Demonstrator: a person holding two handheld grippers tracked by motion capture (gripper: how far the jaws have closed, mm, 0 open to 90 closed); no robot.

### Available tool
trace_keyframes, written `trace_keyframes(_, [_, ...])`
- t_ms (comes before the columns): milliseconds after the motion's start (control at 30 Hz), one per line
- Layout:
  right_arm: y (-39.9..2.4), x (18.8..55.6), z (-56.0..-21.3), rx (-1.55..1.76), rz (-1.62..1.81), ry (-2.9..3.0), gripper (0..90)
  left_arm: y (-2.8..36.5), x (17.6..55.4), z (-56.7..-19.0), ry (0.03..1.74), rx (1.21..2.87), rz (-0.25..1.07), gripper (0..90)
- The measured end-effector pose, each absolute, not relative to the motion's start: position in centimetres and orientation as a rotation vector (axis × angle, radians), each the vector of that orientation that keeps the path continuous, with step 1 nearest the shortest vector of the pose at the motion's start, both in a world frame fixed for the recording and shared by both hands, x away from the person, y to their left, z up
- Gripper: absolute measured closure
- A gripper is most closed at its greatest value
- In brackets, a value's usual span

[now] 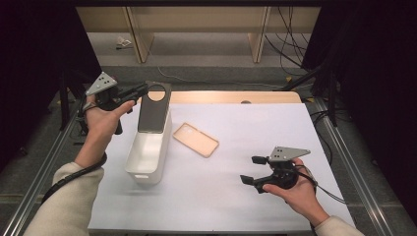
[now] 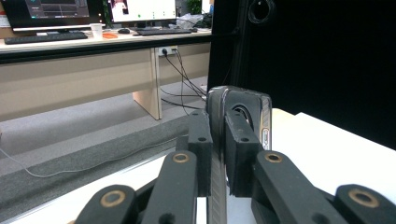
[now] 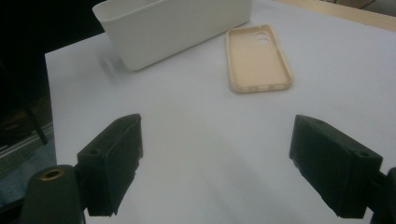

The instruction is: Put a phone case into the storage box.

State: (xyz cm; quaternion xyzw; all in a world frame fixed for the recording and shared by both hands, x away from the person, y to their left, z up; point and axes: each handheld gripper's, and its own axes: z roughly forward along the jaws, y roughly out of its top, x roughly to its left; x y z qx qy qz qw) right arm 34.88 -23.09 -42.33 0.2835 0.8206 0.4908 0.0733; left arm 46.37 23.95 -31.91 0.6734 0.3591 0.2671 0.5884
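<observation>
A dark phone case [image 1: 154,108] with a round camera hole hangs upright above the far end of a white oblong bin [image 1: 147,147]. My left gripper [image 1: 139,92] is shut on the case's edge; in the left gripper view the case [image 2: 243,112] stands clamped edge-on between the two black pads of that gripper [image 2: 218,149]. A beige phone case [image 1: 195,139] lies inner side up on the white table cover, just right of the bin. My right gripper [image 1: 252,170] rests low at the front right, jaws wide open with nothing between them; its view looks at the beige case [image 3: 258,59] and the bin [image 3: 177,25].
The white cover [image 1: 255,128] spreads over a wooden table [image 1: 231,97]. Metal rails run along both sides, with cables on the floor beyond the far edge. Desk legs stand farther back.
</observation>
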Motion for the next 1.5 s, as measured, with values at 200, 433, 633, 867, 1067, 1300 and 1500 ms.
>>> trace_keyframes(200, [-23.1, 34.9, -42.4, 0.851, 1.471, 2.465, 18.2, 24.4, 46.8, -32.1, 0.838, 1.576, 0.628, 81.7])
trace_keyframes(433, [-23.1, 34.9, -42.4, 0.850, 1.472, 2.466, 18.2, 24.6, 47.5, -32.5, 0.840, 1.585, 0.629, 81.7])
trace_keyframes(633, [-23.1, 34.9, -42.4, 0.849, 1.471, 2.468, 18.3, 24.7, 48.0, -32.7, 0.847, 1.593, 0.633, 81.6])
trace_keyframes(867, [-23.1, 34.9, -42.4, 0.849, 1.475, 2.468, 18.3, 24.6, 48.5, -32.9, 0.846, 1.598, 0.634, 81.7])
trace_keyframes(1067, [-23.1, 34.9, -42.4, 0.848, 1.476, 2.470, 18.2, 24.4, 49.0, -33.0, 0.848, 1.601, 0.635, 81.7])
trace_keyframes(1300, [-23.1, 34.9, -42.4, 0.850, 1.477, 2.470, 18.3, 24.3, 49.6, -33.2, 0.852, 1.606, 0.634, 81.7])
trace_keyframes(1500, [-23.1, 34.9, -42.4, 0.850, 1.483, 2.467, 18.3, 24.5, 50.1, -33.6, 0.866, 1.608, 0.634, 81.7])
